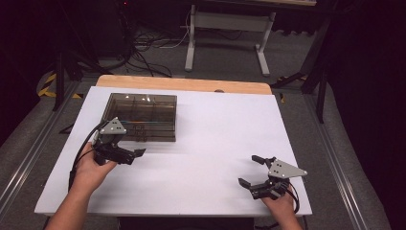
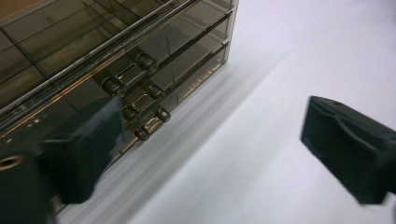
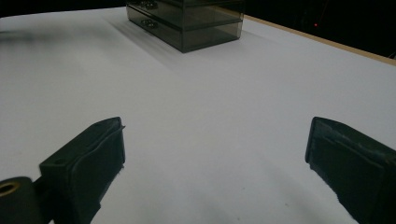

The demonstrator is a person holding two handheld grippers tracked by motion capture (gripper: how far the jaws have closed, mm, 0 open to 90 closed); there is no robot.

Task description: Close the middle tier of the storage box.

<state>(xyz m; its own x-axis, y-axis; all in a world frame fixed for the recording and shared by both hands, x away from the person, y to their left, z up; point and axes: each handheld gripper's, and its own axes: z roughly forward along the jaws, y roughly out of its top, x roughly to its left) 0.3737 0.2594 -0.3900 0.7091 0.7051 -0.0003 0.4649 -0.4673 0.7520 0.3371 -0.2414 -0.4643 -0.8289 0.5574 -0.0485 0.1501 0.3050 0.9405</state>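
From above we count one smoked plastic drawer box (image 1: 141, 116) at the white table's (image 1: 210, 139) far left, and two grippers, left gripper (image 1: 135, 152) beside it, right gripper (image 1: 250, 170) well apart, both spread wide. The left gripper view shows six knobs (image 2: 148, 61), its contents unreadable. In the right gripper view, its top is cropped.

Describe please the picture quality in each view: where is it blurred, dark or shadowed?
High view: the table is evenly bright, while the floor and room around it fall into darkness. Left gripper view: the near jaw is smeared by blur, but the smoky drawer box and its handles stay fairly sharp, with a soft shadow on the table along its base. Right gripper view: both jaws are slightly soft and the background is black.
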